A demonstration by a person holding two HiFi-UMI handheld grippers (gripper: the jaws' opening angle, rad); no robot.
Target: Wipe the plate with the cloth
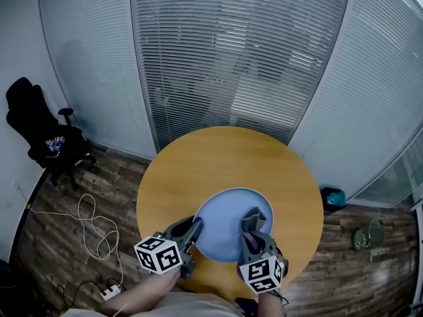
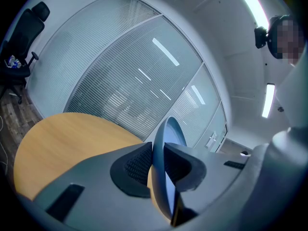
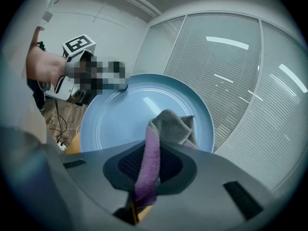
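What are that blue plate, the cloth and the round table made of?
The plate looks like glazed ceramic, or maybe hard plastic: smooth pale blue with a glossy light streak. The cloth seems fuzzy microfibre, grey and purple, with a stitched edge. The table looks like matte wood-look laminate, evenly tan.

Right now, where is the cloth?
In the head view the cloth is pinched in the right gripper, over the right part of the plate, near the round table's front edge.
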